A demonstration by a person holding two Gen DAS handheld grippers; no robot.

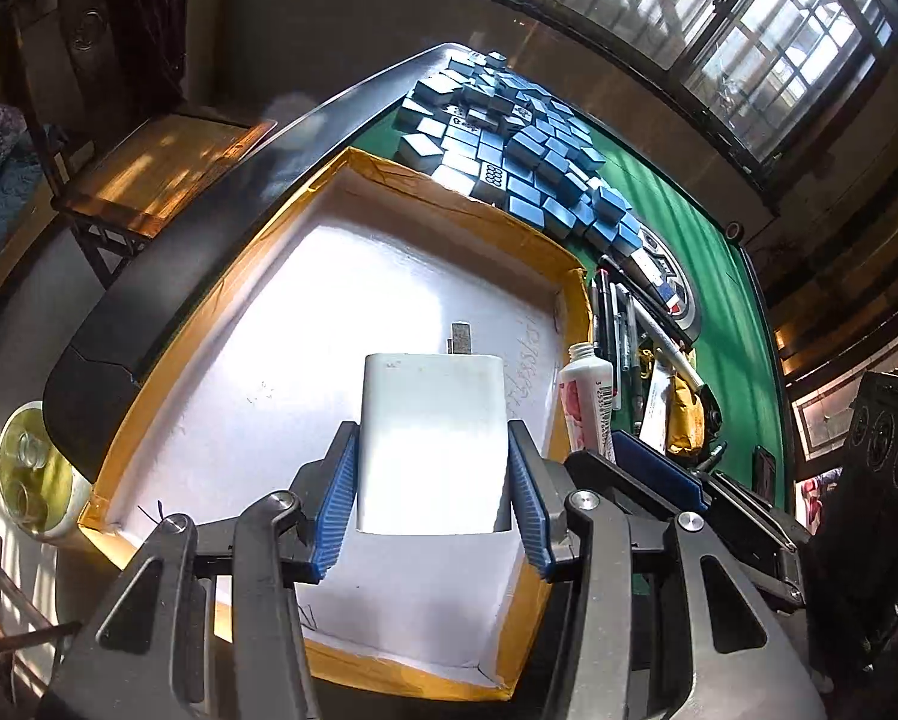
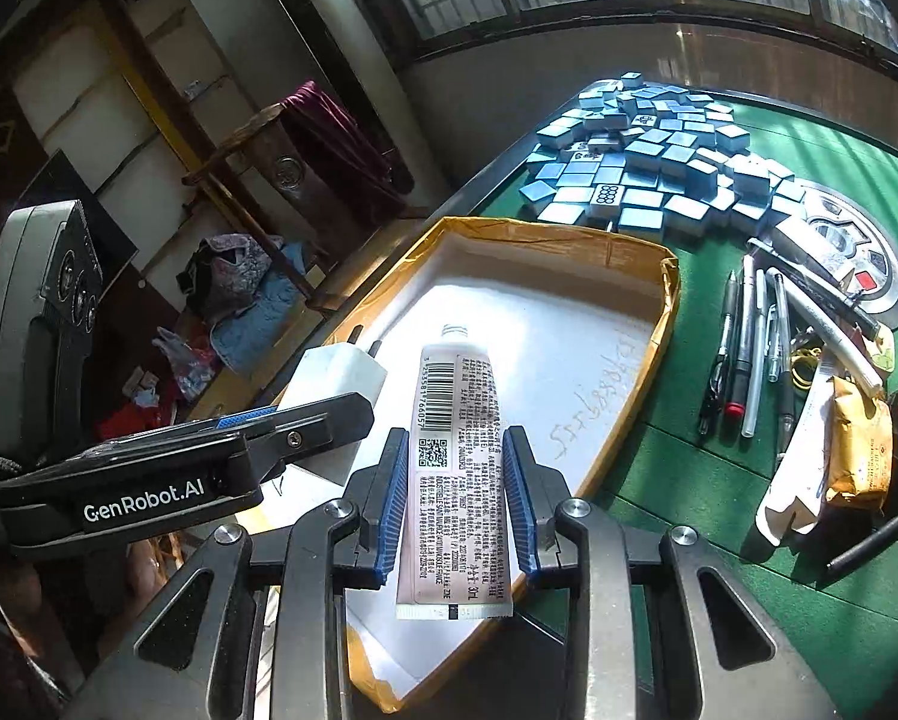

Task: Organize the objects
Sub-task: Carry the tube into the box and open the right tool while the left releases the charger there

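Both tools loaded, hanging over the tray.
Left tool (image 1: 432, 483) is clenched on the white charger (image 1: 431, 438), prongs pointing far; right tool (image 2: 456, 495) is clenched on the glue tube (image 2: 456, 474), cap end far. Both sit above the white tray (image 2: 668, 300) with yellow taped rim on the green tabletop (image 2: 689, 480). Mahjong tiles (image 2: 647, 162) lie far of the tray, pens (image 2: 749, 348) to the right.

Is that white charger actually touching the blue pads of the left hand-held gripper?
Touching. The left wrist view shows both blue pads pressed flat against the charger's sides, no gap.
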